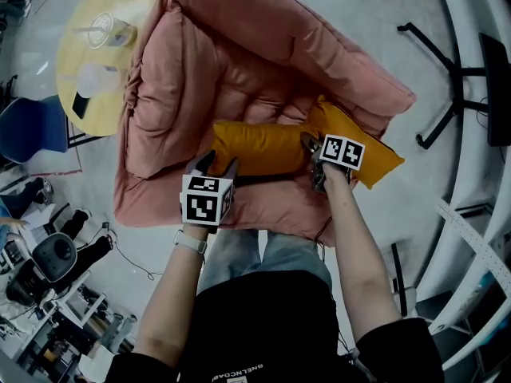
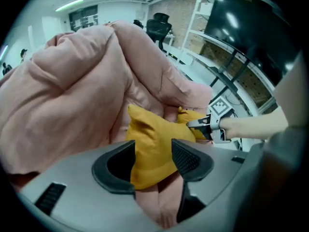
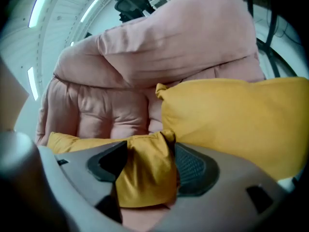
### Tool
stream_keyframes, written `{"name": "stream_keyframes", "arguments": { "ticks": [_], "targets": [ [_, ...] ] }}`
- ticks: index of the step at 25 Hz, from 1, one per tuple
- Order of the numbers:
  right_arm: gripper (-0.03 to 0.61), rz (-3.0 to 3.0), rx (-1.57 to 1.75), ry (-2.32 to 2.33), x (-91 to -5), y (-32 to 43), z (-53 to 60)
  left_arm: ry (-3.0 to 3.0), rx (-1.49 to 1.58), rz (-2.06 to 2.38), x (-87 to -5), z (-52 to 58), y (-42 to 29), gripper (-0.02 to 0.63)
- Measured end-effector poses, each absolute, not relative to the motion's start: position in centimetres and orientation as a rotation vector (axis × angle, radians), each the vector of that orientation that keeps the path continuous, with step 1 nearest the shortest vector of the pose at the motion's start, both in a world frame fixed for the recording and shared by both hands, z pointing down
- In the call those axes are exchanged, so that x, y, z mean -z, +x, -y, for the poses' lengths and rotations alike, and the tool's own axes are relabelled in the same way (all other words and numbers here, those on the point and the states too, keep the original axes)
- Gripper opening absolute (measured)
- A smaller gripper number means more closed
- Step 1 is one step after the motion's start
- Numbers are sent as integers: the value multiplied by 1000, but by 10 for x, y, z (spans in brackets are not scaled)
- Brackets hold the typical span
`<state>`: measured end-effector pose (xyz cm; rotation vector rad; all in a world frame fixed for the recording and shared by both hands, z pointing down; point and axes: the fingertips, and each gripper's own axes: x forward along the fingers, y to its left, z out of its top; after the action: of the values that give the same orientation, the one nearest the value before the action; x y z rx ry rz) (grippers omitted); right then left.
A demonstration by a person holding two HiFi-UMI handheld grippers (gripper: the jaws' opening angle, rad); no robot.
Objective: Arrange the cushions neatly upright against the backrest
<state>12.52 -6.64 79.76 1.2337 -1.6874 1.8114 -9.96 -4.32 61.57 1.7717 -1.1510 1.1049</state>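
Two orange-yellow cushions lie on the seat of a pink padded sofa [image 1: 200, 78]. The nearer cushion [image 1: 255, 146] lies lengthwise across the seat. The second cushion [image 1: 385, 163] rests at its right end, near the sofa's arm. My left gripper [image 1: 214, 164] is at the near cushion's left corner [image 2: 149, 139]; the plump corner sits between the open jaws, unpinched. My right gripper [image 1: 313, 164] is at its right corner [image 3: 145, 170], with loose fabric between the open jaws. The second cushion [image 3: 231, 115] fills the right gripper view just behind. The backrest [image 1: 279, 22] rises beyond both.
A round yellow table [image 1: 80, 70] with a plastic cup [image 1: 108, 30] stands left of the sofa, beside a blue chair [image 1: 32, 126]. An office chair base [image 1: 447, 78] and a white curved frame [image 1: 479, 238] are on the right. Equipment clutters the floor lower left.
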Motion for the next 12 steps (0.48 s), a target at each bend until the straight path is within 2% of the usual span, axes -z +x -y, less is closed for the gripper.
{"name": "stream_keyframes", "arguments": {
  "ticks": [3,8,12],
  "targets": [
    [344,1786,-1846,1311,-779,128,64,1823,-1193,1111,-620,42,-108,272],
    [364,1754,-2034,1299,-778,123,36,1812,-1204,1034,-637,36,-114,312],
    [364,1655,-2187,1331,-798,113,25,1790,-1144,1005,-647,41,-115,319]
  ]
}}
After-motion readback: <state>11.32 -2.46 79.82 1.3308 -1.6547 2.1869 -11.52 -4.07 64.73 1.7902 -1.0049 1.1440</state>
